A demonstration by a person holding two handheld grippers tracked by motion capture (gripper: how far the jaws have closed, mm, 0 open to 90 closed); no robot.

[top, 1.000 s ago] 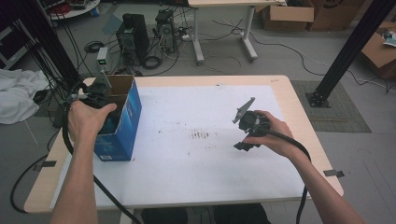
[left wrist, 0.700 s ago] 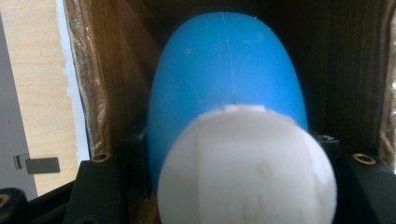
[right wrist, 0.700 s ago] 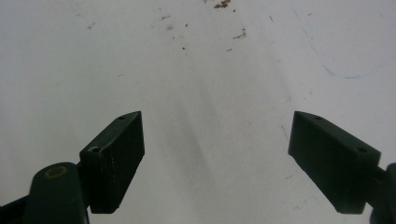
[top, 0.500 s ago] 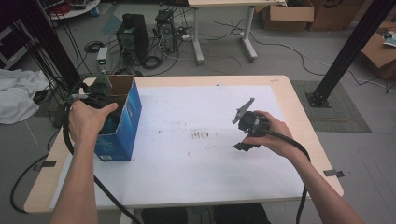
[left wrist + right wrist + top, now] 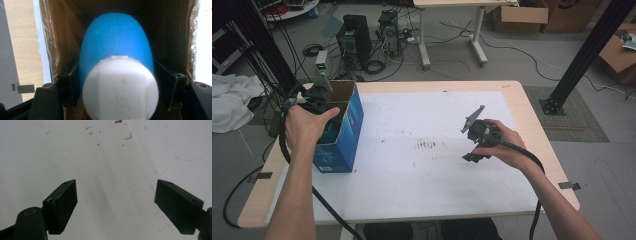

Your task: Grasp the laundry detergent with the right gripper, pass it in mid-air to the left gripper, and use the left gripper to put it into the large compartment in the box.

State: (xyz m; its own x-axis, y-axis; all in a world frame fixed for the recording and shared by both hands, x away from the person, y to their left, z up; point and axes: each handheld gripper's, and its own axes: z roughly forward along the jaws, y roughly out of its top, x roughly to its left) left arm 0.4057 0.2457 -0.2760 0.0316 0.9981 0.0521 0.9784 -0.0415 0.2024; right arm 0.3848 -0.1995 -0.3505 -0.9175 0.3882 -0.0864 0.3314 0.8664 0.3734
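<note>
**Loosened grip on bottle inside box**

Had just been opening the jaws of the left gripper [image 5: 116,75], with the blue bottle [image 5: 116,42] lying between them, white cap [image 5: 120,90] toward the camera. Found both pads close beside the bottle's sides, apparently no longer pressing. Placed the bottle down inside the blue cardboard box [image 5: 343,135], at the table's [image 5: 542,130] 9 o'clock edge in the high view. Judged this the release: drop-off into the box about finished, leaving only a lift of the left hand [image 5: 304,127] clear of the opening. Held the right gripper [image 5: 116,187] near 3 o'clock above the white sheet, jaws wide apart and empty.
</note>
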